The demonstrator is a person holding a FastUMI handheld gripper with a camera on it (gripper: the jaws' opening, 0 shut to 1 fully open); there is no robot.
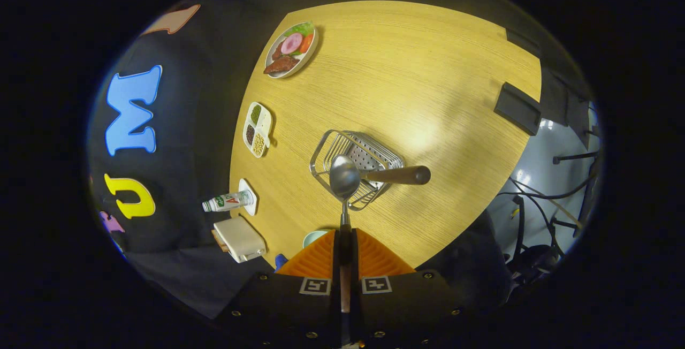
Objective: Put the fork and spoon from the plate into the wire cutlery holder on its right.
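The spoon (345,177) is clamped by its handle between the closed tongs (345,244), its bowl poised over the near rim of the wire cutlery holder (354,167) on the worktop (417,86). A wooden-handled utensil (398,175), probably the fork, already lies in the holder. Only dropping in the spoon seems left
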